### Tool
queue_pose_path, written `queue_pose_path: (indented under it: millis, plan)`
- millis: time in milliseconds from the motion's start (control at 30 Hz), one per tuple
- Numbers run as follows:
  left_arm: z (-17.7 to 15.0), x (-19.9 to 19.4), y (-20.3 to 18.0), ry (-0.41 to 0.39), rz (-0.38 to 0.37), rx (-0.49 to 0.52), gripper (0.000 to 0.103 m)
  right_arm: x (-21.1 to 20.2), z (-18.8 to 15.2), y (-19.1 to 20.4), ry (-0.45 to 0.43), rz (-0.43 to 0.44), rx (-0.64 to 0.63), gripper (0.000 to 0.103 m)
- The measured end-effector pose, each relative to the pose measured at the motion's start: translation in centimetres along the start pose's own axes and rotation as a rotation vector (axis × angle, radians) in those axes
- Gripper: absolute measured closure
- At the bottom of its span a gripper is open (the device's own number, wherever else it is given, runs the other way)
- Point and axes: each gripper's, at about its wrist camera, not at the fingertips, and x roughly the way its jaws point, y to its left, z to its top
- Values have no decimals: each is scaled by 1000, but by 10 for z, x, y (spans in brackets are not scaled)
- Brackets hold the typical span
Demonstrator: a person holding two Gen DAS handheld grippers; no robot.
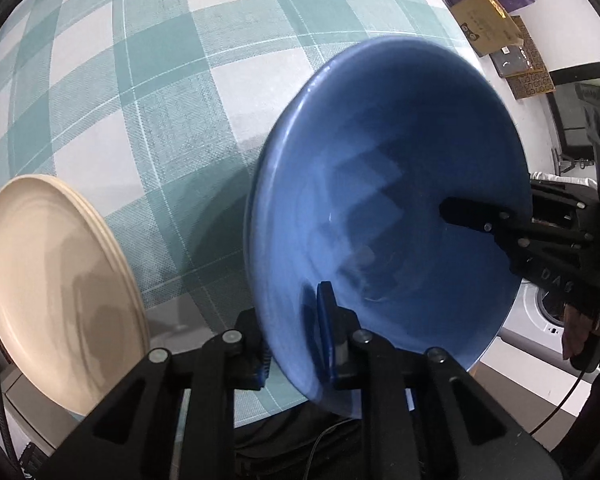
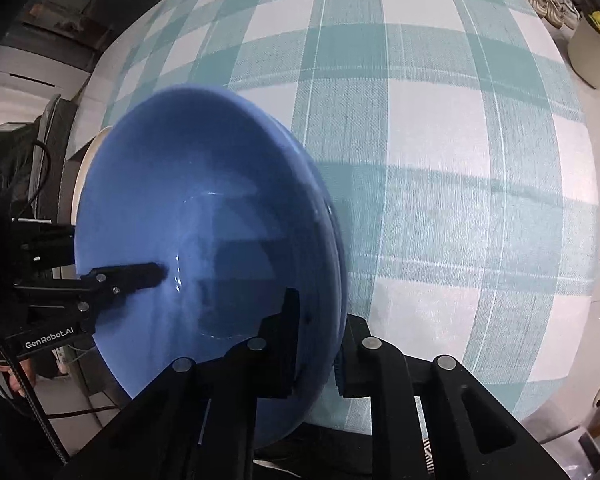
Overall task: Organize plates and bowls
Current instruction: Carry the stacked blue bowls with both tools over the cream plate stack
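A blue bowl (image 1: 380,184) is held off the checked tablecloth (image 1: 160,80), tilted with its inside toward me. My left gripper (image 1: 296,336) is shut on its near rim, one finger inside and one outside. My right gripper (image 1: 480,220) grips the opposite rim, one finger showing inside the bowl. In the right wrist view the same bowl (image 2: 188,208) fills the left half, my right gripper (image 2: 316,344) is shut on its rim, and the left gripper (image 2: 140,276) reaches in from the left. A beige plate (image 1: 56,288) lies at the lower left.
The teal and white checked tablecloth (image 2: 440,160) covers the table. Cardboard boxes (image 1: 488,24) lie on the floor beyond the table's far right edge. A white appliance (image 1: 540,320) stands right of the table. The beige plate's edge (image 2: 88,156) peeks behind the bowl.
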Motion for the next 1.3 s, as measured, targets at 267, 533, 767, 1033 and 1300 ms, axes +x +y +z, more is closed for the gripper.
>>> queue_pose_path:
  millis: [267, 533, 767, 1033, 1300]
  plan:
    - [-3, -12, 27, -5, -5, -43, 85, -11, 25, 12, -1, 5, -28, 90]
    - [-18, -21, 47, -13, -8, -96, 86, -7, 46, 29, -4, 22, -68, 91]
    - [-24, -37, 62, -11, -12, -118, 86, -7, 66, 50, 18, 22, -95, 91]
    - [-28, -60, 76, -32, -42, -151, 86, -20, 88, 78, 28, 19, -123, 91]
    - [-40, -83, 101, -66, -42, -207, 86, -29, 107, 114, 36, 23, -172, 91]
